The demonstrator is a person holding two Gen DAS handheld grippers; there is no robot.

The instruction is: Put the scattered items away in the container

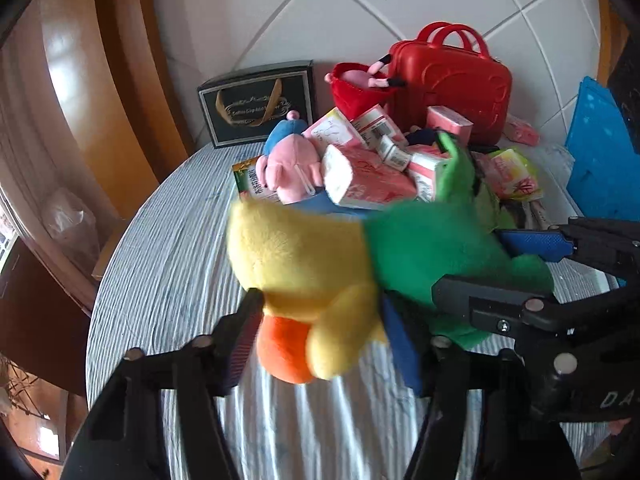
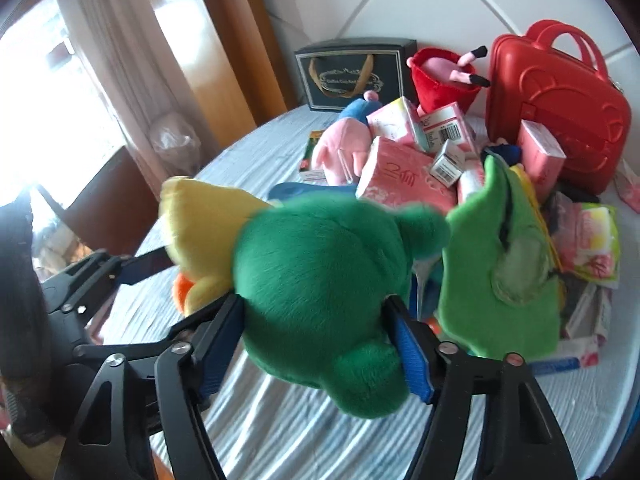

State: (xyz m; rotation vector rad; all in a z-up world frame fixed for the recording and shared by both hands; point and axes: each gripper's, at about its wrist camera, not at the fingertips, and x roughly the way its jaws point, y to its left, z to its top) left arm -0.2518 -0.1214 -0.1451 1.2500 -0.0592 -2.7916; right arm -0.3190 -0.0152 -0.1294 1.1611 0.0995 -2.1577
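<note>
Partly blurred plush toy (image 1: 340,264), both tongs (image 1: 320,336) (image 2: 316,328) clamped on it, hiding clutter behind.

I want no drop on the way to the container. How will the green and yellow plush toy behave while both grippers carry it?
The green and yellow plush toy probably squashes: its fur bulges around the right gripper. Its yellow end, in the left gripper, looks equally soft, so it may sag between grips. Likely light.

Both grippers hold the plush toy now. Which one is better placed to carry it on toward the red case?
The right gripper, probably. It clamps the plush toy by its big green body, and the red case lies on its side. The left gripper holds the yellow end.
</note>
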